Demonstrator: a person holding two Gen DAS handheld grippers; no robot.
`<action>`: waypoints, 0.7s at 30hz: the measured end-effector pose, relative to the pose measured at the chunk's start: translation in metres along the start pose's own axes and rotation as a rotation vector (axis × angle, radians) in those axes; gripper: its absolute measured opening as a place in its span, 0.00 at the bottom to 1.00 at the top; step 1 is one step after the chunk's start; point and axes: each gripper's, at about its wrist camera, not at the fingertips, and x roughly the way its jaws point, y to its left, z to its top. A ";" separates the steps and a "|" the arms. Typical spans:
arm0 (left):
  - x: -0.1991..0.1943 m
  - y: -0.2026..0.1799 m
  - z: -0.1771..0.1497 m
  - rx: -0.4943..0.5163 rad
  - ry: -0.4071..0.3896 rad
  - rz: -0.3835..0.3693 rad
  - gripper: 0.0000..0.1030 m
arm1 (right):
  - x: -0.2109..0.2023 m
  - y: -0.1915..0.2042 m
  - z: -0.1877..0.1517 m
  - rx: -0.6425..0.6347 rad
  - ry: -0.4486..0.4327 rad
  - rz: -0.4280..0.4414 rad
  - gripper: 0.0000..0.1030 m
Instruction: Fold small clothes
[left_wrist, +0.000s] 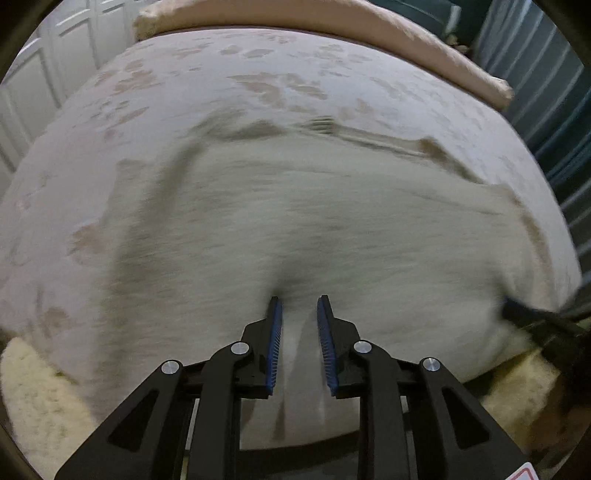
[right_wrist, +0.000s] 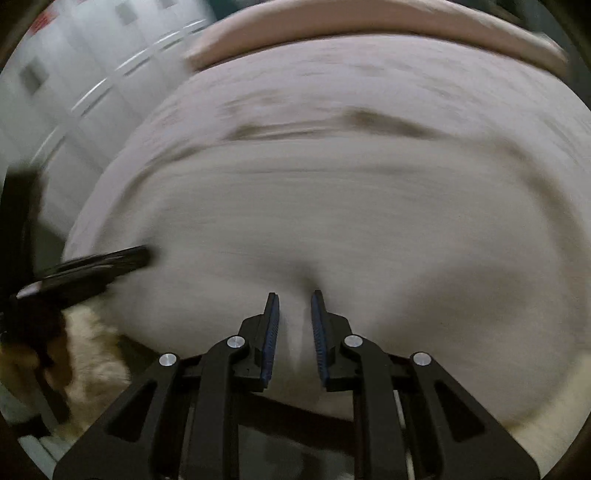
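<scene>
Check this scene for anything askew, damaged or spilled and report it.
Nothing looks damaged or spilled. The pale garment lies rumpled on the patterned bed cover, its far edge uneven. A pinch of cloth stands between each pair of tongs, left and right. Heavy blur hides finer detail.

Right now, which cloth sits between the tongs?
The plain pale grey garment, puckered at the left tongs and right tongs; the bedspread beneath is patterned pink, the far blanket peach.

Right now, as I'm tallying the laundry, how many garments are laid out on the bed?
1: a pale grey garment spread on the patterned bedspread, at both grippers' tips. Blur could hide folded layers or another piece.
</scene>
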 end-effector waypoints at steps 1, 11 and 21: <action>0.001 0.011 -0.002 -0.011 0.008 0.023 0.21 | -0.011 -0.033 -0.004 0.067 -0.005 -0.086 0.18; -0.033 0.051 0.025 -0.169 -0.100 -0.002 0.32 | -0.080 -0.129 0.021 0.361 -0.188 -0.237 0.36; 0.034 0.052 0.104 -0.194 -0.075 0.038 0.49 | 0.015 -0.100 0.119 0.205 -0.133 -0.232 0.66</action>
